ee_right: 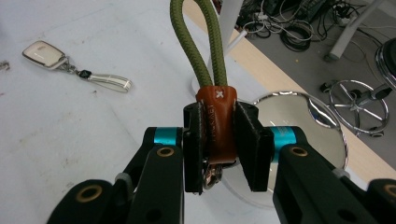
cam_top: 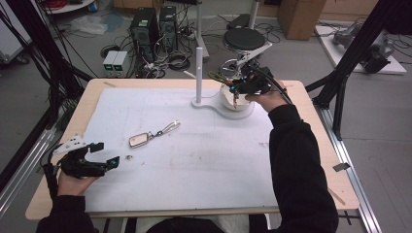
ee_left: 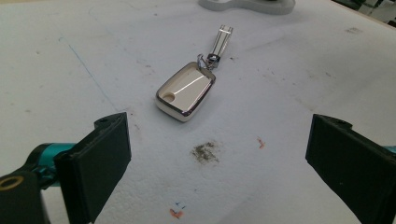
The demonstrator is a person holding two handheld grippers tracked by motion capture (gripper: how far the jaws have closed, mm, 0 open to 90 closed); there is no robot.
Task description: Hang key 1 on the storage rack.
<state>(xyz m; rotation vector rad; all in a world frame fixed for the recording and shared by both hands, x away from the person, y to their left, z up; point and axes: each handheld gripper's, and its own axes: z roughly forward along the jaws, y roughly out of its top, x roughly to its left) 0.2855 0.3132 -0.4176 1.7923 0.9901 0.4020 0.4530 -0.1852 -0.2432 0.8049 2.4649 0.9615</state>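
Right gripper (ee_right: pixel 219 144) clamped on brown leather tab of olive cord-loop keyring (ee_right: pixel 217 123), over white post stand (cam_top: pixel 199 73); hanging pending. Left gripper (ee_left: pixel 215 154) wide open, empty; silver key fob (ee_left: pixel 185 91) untouched on table.

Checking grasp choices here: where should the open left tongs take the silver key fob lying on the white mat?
Grip the silver key fob across its two long sides, coming from above: it lies flat, and its body is narrower than the open left tongs. Avoid the thin metal strap.
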